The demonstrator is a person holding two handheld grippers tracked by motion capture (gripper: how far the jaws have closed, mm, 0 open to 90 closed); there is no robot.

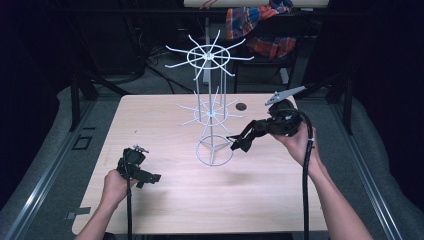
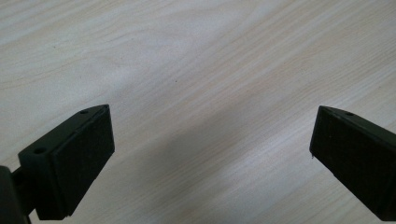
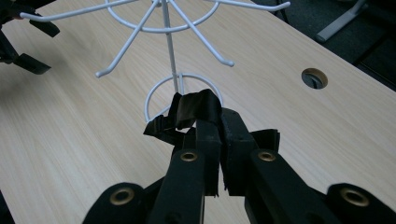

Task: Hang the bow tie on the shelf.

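Hanging the black strap on the wire rack: what may fail

Holding the black strap (image 3: 194, 112) only by a small part, the right gripper (image 1: 239, 142) is closed on it, and in the right gripper view the crumpled material sticks out above the jaw tips, in the middle of the frame. The strap is lifted from the table (image 1: 165, 200), just beside the round base of the white wire rack (image 1: 214, 107), which stands in the centre of the high view.

I think the main risk is that the strap slips out, because the jaws pinch a folded, soft edge. A second risk is that the loose end catches a lower arm of the rack and pulls it; the rack looks light, so it could tip or slide. Also the hooks are thin, and the folded strap shows no clear opening, so it may miss the hook.

The right hand (image 1: 300, 140), at the right centre of the high view, points its gripper to the left and slightly down, with the cable hanging below. The left gripper (image 1: 148, 178), in the lower left, rests low over bare wood, its jaws wide open and holding nothing.
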